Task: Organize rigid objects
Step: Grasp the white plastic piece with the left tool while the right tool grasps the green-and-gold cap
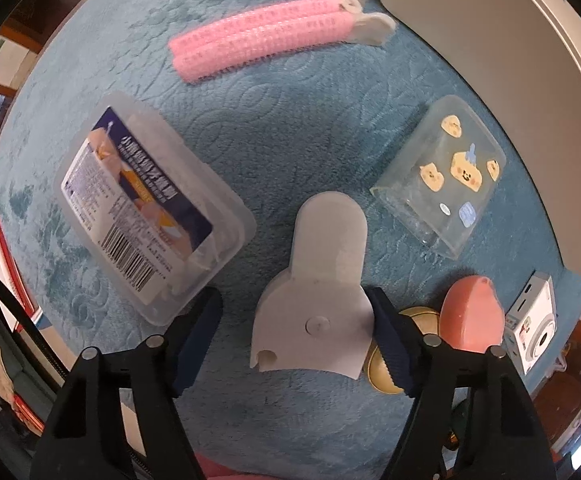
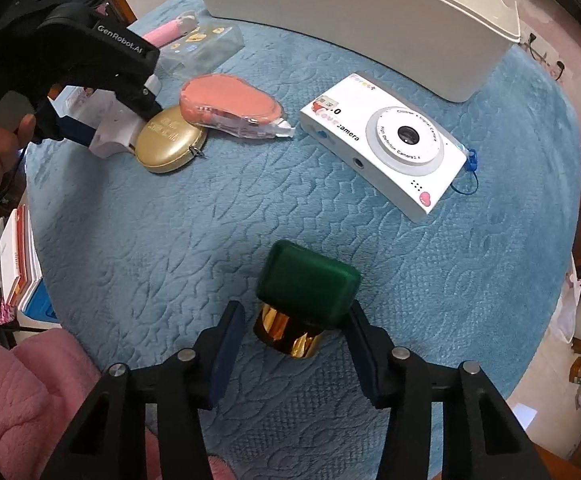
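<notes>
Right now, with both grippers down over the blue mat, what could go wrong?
1. The left gripper straddles the white clip, but only one finger touches it. Closing may shove it sideways, and that finger may also nudge the gold case beside it.
2. The right gripper has one pad at the green cap, the other apart from the bottle, which might roll off.

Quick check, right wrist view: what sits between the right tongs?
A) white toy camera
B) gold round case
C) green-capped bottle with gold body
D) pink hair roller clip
C: the green-capped bottle stands on the blue mat between the right tongs, while the white toy camera and gold round case lie farther off.
</notes>
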Tool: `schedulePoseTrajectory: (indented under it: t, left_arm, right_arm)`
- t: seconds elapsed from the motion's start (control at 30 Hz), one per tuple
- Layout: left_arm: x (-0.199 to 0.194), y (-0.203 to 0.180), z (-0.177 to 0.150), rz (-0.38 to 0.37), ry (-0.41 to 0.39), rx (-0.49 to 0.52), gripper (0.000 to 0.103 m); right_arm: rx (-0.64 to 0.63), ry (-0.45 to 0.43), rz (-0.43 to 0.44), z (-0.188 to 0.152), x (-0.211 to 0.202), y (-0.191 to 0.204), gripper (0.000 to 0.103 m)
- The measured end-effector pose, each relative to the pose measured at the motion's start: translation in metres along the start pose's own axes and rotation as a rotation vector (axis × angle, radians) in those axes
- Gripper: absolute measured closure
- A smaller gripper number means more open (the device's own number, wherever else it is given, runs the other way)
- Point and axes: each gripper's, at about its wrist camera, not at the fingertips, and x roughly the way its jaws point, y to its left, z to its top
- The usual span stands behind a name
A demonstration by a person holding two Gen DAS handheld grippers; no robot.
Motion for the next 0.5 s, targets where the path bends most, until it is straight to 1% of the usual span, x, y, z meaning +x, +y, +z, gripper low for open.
schedulePoseTrajectory:
  t: [0.07, 0.17, 0.2, 0.33, 0.37, 0.5]
  left_arm:
    - [-0.002, 0.000, 0.000, -0.002, 0.000, 0.000, 0.034]
    - [-0.002, 0.003, -0.004, 0.004, -0.011, 0.004, 0.041]
    - [-0.002, 0.003, -0.005, 0.003, -0.016, 0.008, 0.042]
    - [-0.007, 0.010, -0.017, -0.012, -0.024, 0.026, 0.043]
    - [-0.013, 0.019, -0.021, -0.013, -0.021, 0.030, 0.043]
    - [-0.013, 0.028, -0.034, -0.019, -0.001, 0.045, 0.043]
  right_arm:
    - [0.003, 0.000, -0.013, -0.002, -0.001, 0.000, 0.060]
    - [0.012, -0.002, -0.015, -0.003, -0.002, 0.000, 0.060]
    - [0.012, -0.001, -0.017, -0.004, -0.002, -0.005, 0.060]
    - [0.023, 0.004, -0.031, -0.004, -0.002, -0.002, 0.060]
    - [0.027, 0.007, -0.035, -0.004, -0.002, -0.002, 0.060]
    - [0.047, 0.021, -0.045, -0.002, -0.001, 0.001, 0.060]
